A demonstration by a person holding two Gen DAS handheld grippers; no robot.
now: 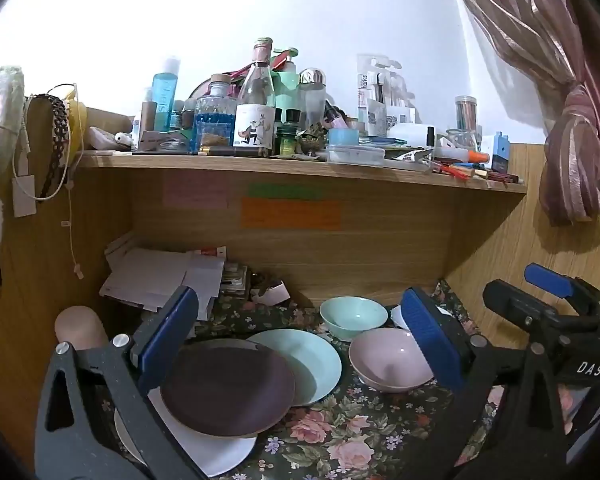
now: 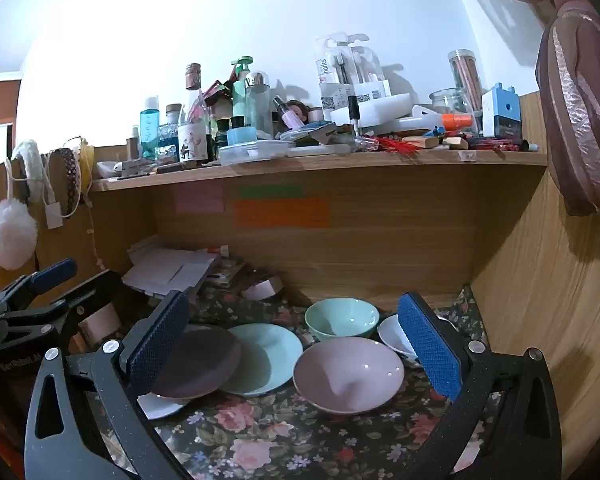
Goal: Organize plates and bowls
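Six pieces of crockery sit on the flowered cloth (image 2: 260, 440) that covers the worktop, and both tools hang above them with nothing in their grip. The left gripper (image 1: 296, 348) has its jaws spread wide, blue pads facing each other across the dark purple plate (image 1: 224, 388). That plate lies on top of a white plate (image 1: 220, 456), whose edge peeks out underneath at the near left. A mint green plate (image 1: 312, 360) is tucked just behind, its left edge overlapped by the purple one.

Over to the right wrist view: the right gripper (image 2: 296, 354) is spread wide as well, holding nothing, and the pink bowl (image 2: 348, 374) sits upright on the cloth between its pads, closer to the right one. Behind it stands the mint green bowl (image 2: 342, 318), upright, near the wooden back panel (image 2: 380, 240). A white bowl (image 2: 394, 336) sits just right of the mint bowl, partly hidden by the right pad.

Each tool shows up in the other's camera, the left at the left edge of the right view, the right at the right edge of the left view. Above it all, a crowded shelf (image 2: 340, 164) carries bottles, jars and boxes. Loose papers (image 1: 160, 276) pile up at the back left corner, and a tied pink curtain (image 1: 572, 152) hangs at the right.
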